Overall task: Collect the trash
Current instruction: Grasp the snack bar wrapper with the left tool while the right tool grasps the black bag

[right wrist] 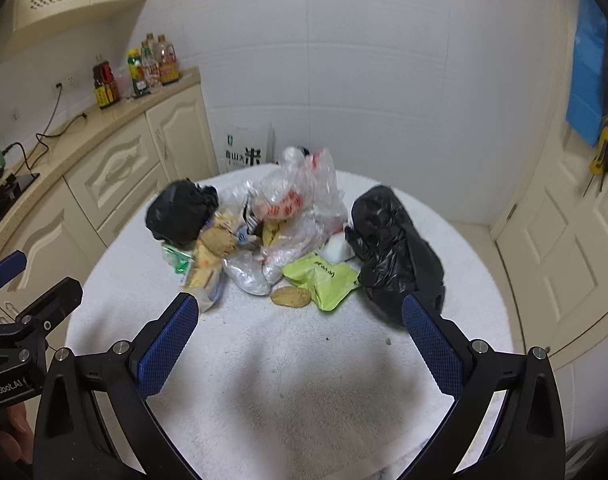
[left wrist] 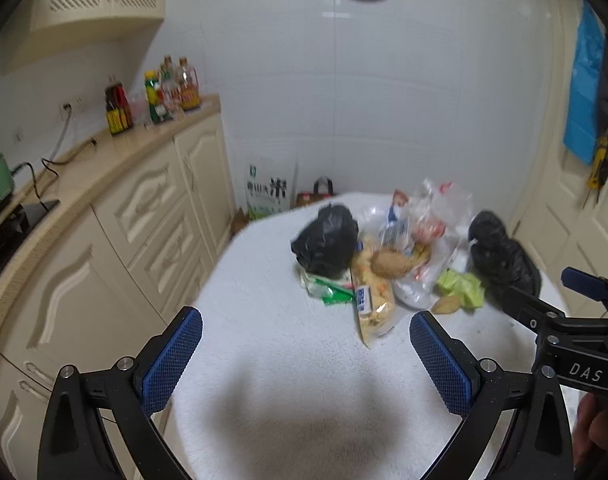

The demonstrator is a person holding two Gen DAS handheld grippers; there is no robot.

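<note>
Hovering short of the trash pile [right wrist: 272,240] on the white table [right wrist: 296,380], the left gripper [left wrist: 306,354] and right gripper [right wrist: 300,342] both gape, holding nothing. Nothing looks collected yet; next, one must close on a loose piece, perhaps the green wrapper [right wrist: 324,280]. Two knotted black bags [right wrist: 392,248] hide their contents; the clear bag [right wrist: 300,204] shows wrappers.

We note a trash heap on the towel-covered table [right wrist: 288,380], centre frame in the right wrist view. One knotted bag [right wrist: 182,210] lies at the heap's left, a larger bag [right wrist: 396,248] at its right. Between them a clear plastic bag [right wrist: 300,204] sits behind a snack wrapper [right wrist: 324,278] and a biscuit [right wrist: 291,297]. The counter [right wrist: 84,120] with bottles [right wrist: 152,66] runs along the left; a door [right wrist: 576,240] stands at right.
</note>
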